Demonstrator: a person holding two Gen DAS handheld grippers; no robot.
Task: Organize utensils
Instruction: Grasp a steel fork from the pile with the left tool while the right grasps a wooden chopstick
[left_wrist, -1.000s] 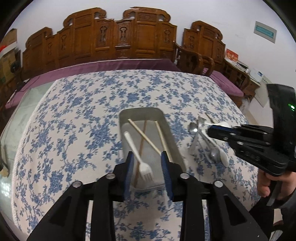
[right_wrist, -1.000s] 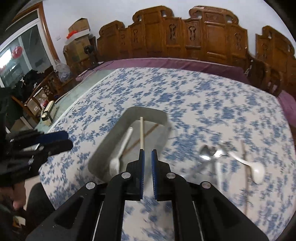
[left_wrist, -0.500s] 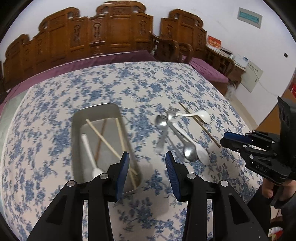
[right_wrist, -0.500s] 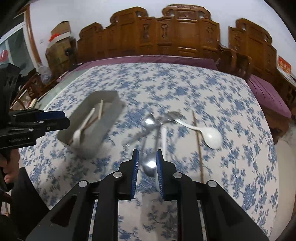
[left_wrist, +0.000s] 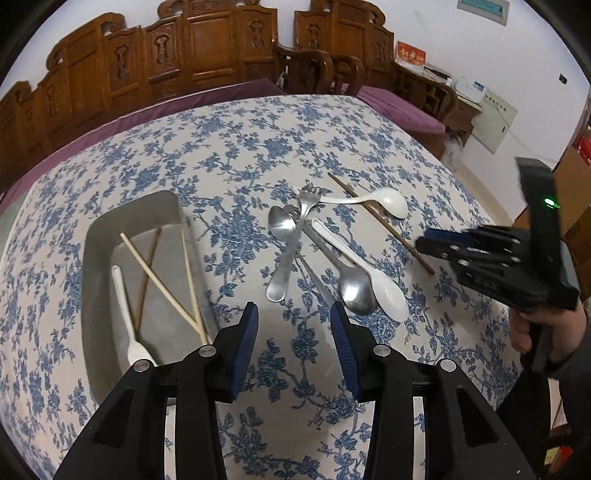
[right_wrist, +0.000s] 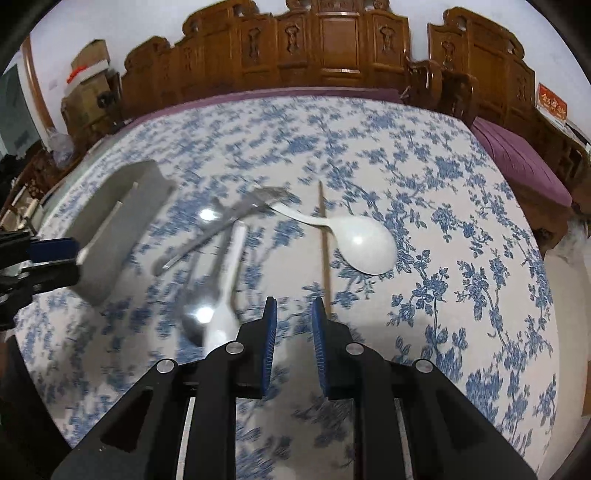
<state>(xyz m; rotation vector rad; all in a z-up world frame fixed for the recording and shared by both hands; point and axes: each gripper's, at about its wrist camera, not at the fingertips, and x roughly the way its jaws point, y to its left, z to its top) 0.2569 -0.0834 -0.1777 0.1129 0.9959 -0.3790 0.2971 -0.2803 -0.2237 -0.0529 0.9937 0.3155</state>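
left claw (left_wrist: 294, 328) wide — right claw (right_wrist: 293, 325) parted, empty

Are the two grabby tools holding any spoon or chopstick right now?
No, nothing is held. The left tool and the right tool are both open and bare above the tablecloth.

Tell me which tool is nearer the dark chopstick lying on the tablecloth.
Right. The right tool hovers open just beside the near end of the dark chopstick. The left tool, also open, sits near the tray, with the spoon pile between it and the chopstick.
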